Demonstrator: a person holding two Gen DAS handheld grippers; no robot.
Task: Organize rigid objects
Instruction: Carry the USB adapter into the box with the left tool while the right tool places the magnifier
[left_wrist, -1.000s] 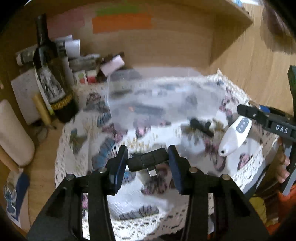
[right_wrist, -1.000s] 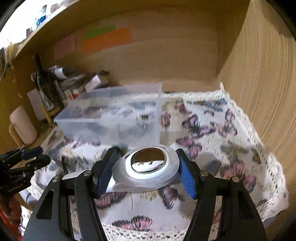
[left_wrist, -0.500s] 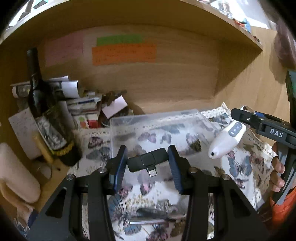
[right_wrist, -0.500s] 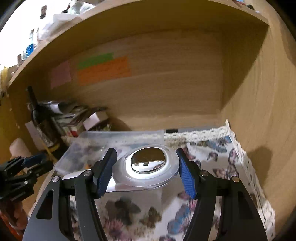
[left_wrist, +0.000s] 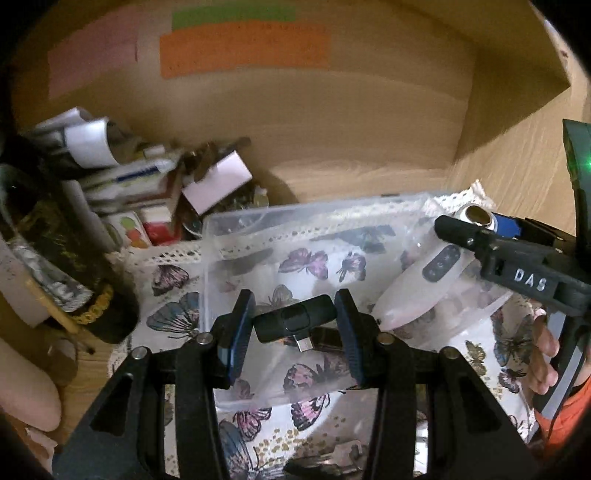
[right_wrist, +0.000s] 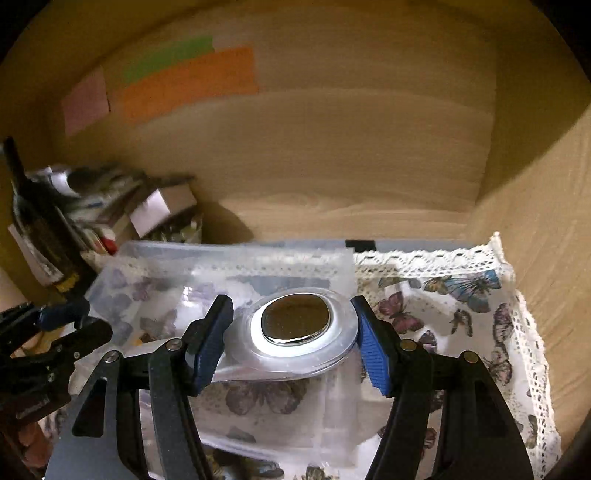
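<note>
Item one, small black USB-C adapter (left_wrist: 293, 322): clamped between the closed-in jaws of the left gripper (left_wrist: 294, 330), held above the clear plastic bin (left_wrist: 207, 266) on the butterfly cloth (left_wrist: 173, 317). Item two, white handheld device (left_wrist: 417, 291) with a round metal head (exact kind unclear): pinched across that head by the right gripper (right_wrist: 291, 341), over the same bin. Step judged: delivery; next, lower each piece inside the walls and part the jaws.

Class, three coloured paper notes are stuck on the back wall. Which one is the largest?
The orange note: it is wider and taller than the green strip directly above it and the pink note on its left.
</note>
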